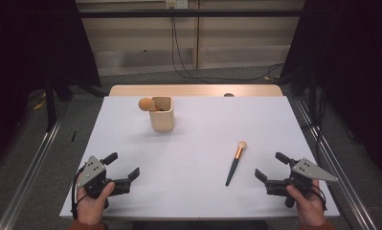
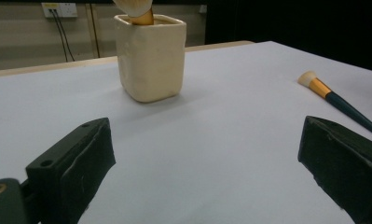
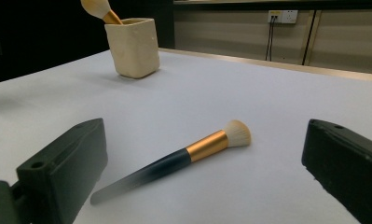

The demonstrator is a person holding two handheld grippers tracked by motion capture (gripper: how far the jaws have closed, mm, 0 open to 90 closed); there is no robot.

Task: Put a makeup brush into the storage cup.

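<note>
Near the counter's (image 1: pixel 188 191) front edge, both tools, left (image 1: pixel 125 166) and right (image 1: pixel 271 166), gape empty; a makeup brush (image 1: pixel 235 163) lies beside the right one.

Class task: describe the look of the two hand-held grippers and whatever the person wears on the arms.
Each gripper, left and right, is a black body with two blocky black jaws, each jaw showing a small round hole, and a grey three-cornered plate dotted with small holes on top. A thin black cable loops by each hand. Rust-brown sleeve cuffs show at both wrists.
</note>
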